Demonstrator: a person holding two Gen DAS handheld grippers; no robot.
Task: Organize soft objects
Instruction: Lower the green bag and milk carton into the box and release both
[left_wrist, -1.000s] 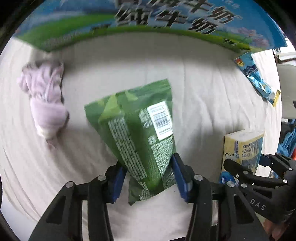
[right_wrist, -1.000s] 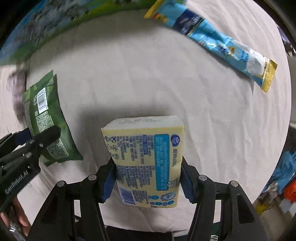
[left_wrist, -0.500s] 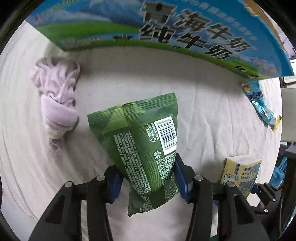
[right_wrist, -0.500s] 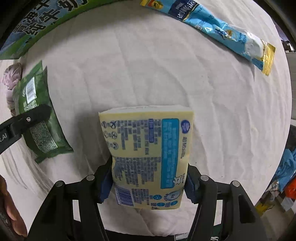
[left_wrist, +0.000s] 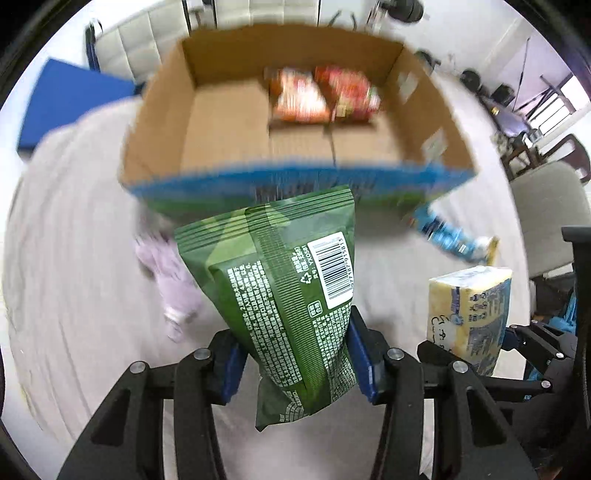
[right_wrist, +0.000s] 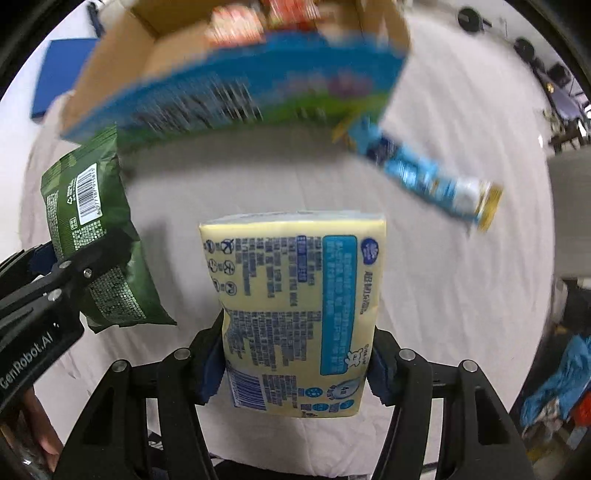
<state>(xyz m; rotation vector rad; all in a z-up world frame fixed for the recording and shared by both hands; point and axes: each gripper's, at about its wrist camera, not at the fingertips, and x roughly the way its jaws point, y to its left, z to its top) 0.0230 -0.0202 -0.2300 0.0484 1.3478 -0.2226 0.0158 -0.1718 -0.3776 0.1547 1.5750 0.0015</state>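
Observation:
My left gripper (left_wrist: 295, 354) is shut on a green snack bag (left_wrist: 284, 291) and holds it up above the white cloth, in front of an open cardboard box (left_wrist: 229, 122). My right gripper (right_wrist: 295, 363) is shut on a yellow tissue pack (right_wrist: 295, 306), also lifted. In the right wrist view the green bag (right_wrist: 92, 236) shows at the left and the box (right_wrist: 236, 85) at the top. In the left wrist view the tissue pack (left_wrist: 469, 314) shows at the right.
Two red snack packs (left_wrist: 321, 96) lie at the back of the box. A lilac cloth bundle (left_wrist: 170, 273) lies on the cloth left of the green bag. A long blue sachet strip (right_wrist: 424, 177) lies to the right of the box. A chair (left_wrist: 546, 214) stands at the right.
Both grippers have risen and tilted up with their loads. The box's open inside and the red packs have come into view. The background is blurred with motion.

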